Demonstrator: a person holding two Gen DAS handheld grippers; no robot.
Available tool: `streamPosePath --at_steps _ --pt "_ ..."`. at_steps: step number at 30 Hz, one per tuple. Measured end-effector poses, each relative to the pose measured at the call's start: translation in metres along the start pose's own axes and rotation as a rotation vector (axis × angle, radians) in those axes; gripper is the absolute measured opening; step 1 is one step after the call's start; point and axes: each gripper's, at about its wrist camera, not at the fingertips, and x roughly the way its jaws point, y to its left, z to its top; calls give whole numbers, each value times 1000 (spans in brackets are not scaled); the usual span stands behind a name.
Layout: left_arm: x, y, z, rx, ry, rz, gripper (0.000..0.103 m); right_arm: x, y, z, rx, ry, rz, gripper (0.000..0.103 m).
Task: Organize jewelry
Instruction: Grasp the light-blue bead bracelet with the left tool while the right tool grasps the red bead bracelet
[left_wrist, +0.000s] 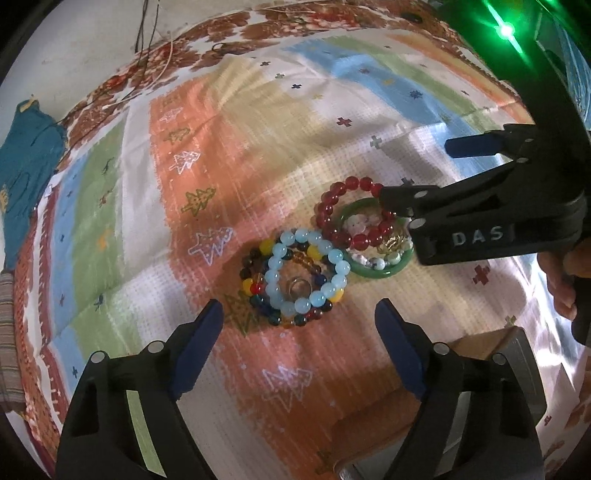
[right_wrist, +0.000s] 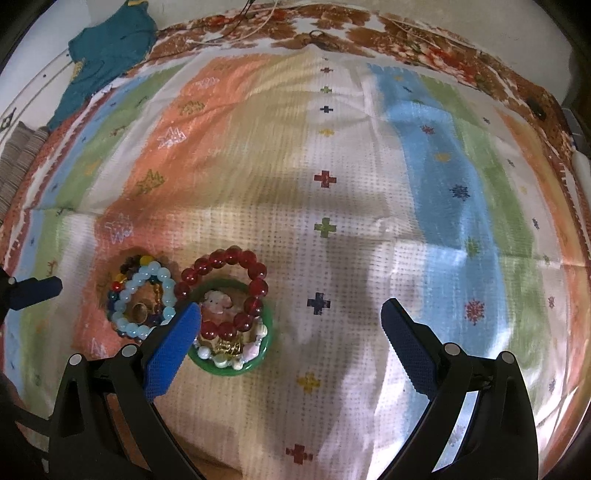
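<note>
The jewelry is lying in two small heaps side by side on the patterned cloth (right_wrist: 351, 206) — a pale blue bead bracelet (left_wrist: 306, 273) over a multicoloured one with a ring inside, and a red bead bracelet (right_wrist: 236, 291) draped on a green bangle (right_wrist: 267, 332) holding small pieces — so nothing looks sorted yet and, as I judge it, the whole job is remaining. The left gripper (left_wrist: 299, 332) is pointing steeply down just short of the blue heap, jaws apart and empty, while the right gripper (right_wrist: 291, 343) is angling down over the bangle, jaws wide and gripping nothing.
</note>
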Motion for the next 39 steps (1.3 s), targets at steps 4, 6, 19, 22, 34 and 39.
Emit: streamPosePath --at_steps 4,6,19,22,34,39 --pt "7 -3 5 27 14 -5 75 5 2 4 2 7 5 99" --pt "10 -5 5 39 23 -11 70 8 4 6 0 10 6 98" --pt "28 -15 7 88 74 -40 53 22 7 11 2 53 47 62" --pt "35 -17 6 96 98 -33 46 25 7 11 1 63 62 48" --pt "43 -12 9 72 100 -33 21 27 10 8 -20 72 94 16" --pt "42 -10 8 52 108 -46 11 26 8 7 -21 70 98 14"
